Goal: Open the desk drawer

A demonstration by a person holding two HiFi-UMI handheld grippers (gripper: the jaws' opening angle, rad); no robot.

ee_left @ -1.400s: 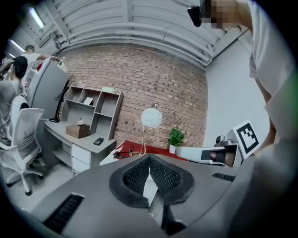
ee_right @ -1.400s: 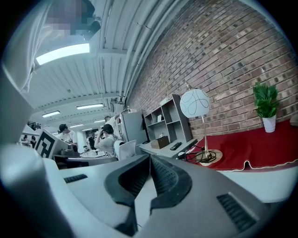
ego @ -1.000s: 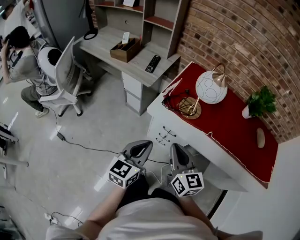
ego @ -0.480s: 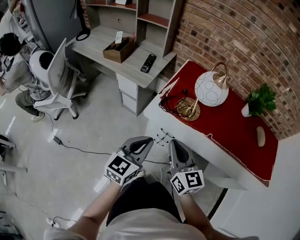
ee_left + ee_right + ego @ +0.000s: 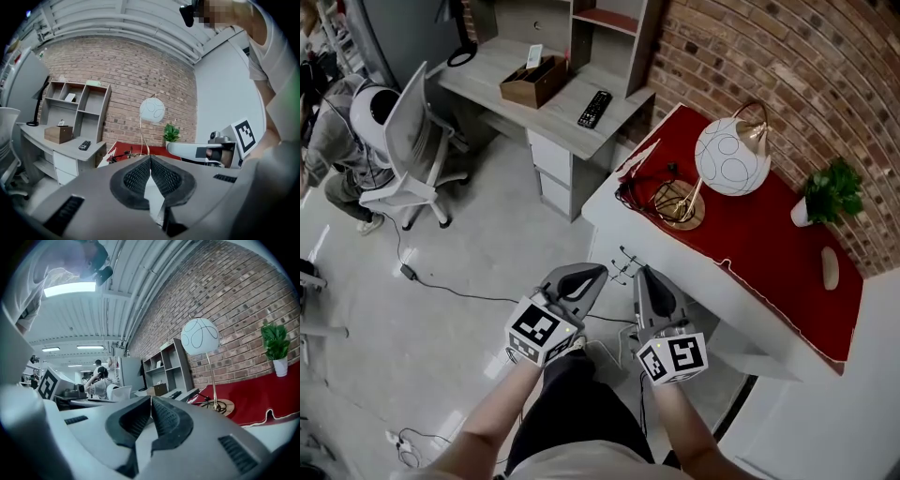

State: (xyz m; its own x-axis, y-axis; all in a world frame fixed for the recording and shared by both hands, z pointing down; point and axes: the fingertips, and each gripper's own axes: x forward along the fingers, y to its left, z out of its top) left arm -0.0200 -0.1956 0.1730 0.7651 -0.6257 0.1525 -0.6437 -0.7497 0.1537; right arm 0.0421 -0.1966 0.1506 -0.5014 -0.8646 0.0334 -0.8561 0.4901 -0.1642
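Head view, looking steeply down. The left gripper (image 5: 592, 276) and right gripper (image 5: 643, 277) are held side by side, each with its jaws pressed together on nothing; both gripper views show the ribbed pads meeting along one line. Their tips point at the narrow end face of the white desk (image 5: 724, 302), where the desk drawer (image 5: 609, 246) sits shut. Its dark handles (image 5: 624, 266) are stacked one above another and appear between the two tips, close to them but apart.

On the desk top lies a red cloth (image 5: 769, 246). It carries a globe lamp (image 5: 731, 157) on a round base (image 5: 680, 206), a tangle of black cable (image 5: 637, 192) near the drawer end, a potted plant (image 5: 831, 192) and a small pale oval object (image 5: 832, 269). A brick wall (image 5: 787, 66) backs the desk.

To the left stands a grey desk (image 5: 534, 98) with a remote control (image 5: 594, 108) and a brown box (image 5: 534, 82). Beyond it, a seated person (image 5: 333, 141) is beside a white office chair (image 5: 408, 150). A floor cable (image 5: 459, 292) runs toward the grippers.
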